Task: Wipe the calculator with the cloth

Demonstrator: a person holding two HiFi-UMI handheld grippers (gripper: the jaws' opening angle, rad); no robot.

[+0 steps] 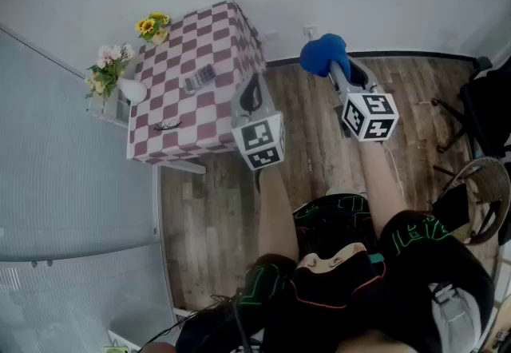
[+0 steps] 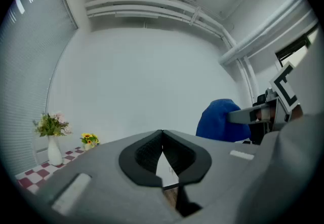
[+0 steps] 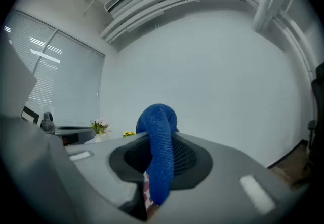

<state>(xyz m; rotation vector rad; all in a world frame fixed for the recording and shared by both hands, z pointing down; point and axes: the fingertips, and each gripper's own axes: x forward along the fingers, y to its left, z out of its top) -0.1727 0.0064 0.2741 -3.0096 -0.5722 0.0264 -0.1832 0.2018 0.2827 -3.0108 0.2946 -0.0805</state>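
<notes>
The counter (image 1: 215,116), checked red and white, stands against the wall at upper left. Its front and right edges border open wooden floor (image 1: 207,216). Both grippers are in the air to the right of the counter and touch nothing on it.

The calculator (image 1: 200,77) lies flat near the counter's middle, well apart from both grippers. A small dark item (image 1: 166,126) lies nearer the front edge; what it is cannot be told.

Left gripper (image 2: 162,136): jaws together, nothing between them. Right gripper (image 1: 338,72): jaws clamped on the blue cloth (image 1: 322,54), which bulges past the tips.

Containers: 1 white vase (image 1: 131,90) holding flowers, at the counter's left edge. Sunflowers (image 1: 152,25) stand at the far corner, their holder too small to make out.
</notes>
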